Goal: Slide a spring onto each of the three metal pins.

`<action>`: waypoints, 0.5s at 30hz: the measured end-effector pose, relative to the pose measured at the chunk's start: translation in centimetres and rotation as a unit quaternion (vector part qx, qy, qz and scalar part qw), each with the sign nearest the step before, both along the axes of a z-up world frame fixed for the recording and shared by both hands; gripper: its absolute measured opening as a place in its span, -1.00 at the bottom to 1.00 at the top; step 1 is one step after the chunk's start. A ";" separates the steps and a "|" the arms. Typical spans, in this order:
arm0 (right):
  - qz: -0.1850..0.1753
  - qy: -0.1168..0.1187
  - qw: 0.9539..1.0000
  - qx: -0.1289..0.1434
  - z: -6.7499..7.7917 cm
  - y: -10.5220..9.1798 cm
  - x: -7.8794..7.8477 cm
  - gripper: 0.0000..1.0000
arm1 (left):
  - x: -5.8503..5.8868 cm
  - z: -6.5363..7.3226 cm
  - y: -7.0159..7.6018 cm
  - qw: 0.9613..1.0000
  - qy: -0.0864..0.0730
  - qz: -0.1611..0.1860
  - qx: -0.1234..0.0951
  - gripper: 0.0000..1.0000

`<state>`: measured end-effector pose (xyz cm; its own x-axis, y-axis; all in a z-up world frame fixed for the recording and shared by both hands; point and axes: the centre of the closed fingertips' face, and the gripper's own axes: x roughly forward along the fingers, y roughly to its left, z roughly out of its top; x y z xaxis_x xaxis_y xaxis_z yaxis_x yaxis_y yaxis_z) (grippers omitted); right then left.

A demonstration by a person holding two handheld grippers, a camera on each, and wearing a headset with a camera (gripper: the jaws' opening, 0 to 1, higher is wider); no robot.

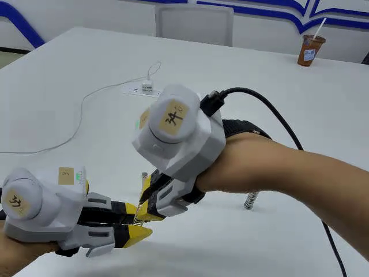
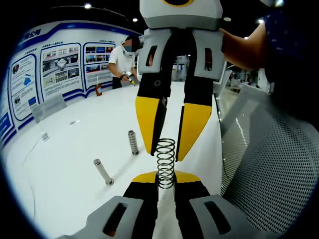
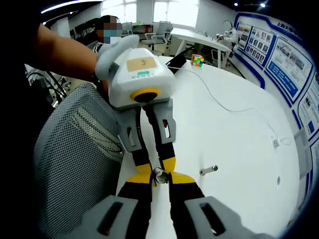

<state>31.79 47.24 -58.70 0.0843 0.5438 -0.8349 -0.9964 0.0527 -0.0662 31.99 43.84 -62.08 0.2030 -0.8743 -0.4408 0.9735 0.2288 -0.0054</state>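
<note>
The left gripper [image 2: 166,179] and right gripper [image 3: 162,179] have white and pale grey bodies, with black jaws tipped in bright yellow. The thin wire coil spring [image 2: 166,162] is dark silver and the short metal pin [image 2: 103,172] is shiny grey. The smooth table [image 1: 242,81] is white. The plastic drink cup [image 1: 311,51] is brown. The mesh chair back [image 3: 75,149] is grey, patterned with fine holes.

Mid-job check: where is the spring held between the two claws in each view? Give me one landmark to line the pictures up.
Head view: the spring is small, at lower left of centre.
Left gripper view: the spring is near the centre, seen side-on.
Right gripper view: the spring is low centre, seen end-on.
Shared landmark: the bare metal pin close beside it on the white table.
</note>
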 end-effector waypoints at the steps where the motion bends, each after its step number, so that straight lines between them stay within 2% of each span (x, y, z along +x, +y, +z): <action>1: -0.002 0.002 1.000 -0.001 -0.1 0.0 0.0 -0.73 | 0.0 0.0 0.0 1.000 -0.001 0.000 0.000 -0.78; 15: -0.031 0.021 0.999 -0.020 -0.7 -0.9 -0.3 -0.74 | -0.5 0.8 -1.1 0.999 -0.013 -0.034 0.001 -0.78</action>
<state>31.51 46.38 -59.37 0.0813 0.5045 -0.8596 -0.9933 0.1120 -0.0282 31.51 42.72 -61.24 0.1548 -0.8859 -0.4374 0.9865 0.1625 0.0201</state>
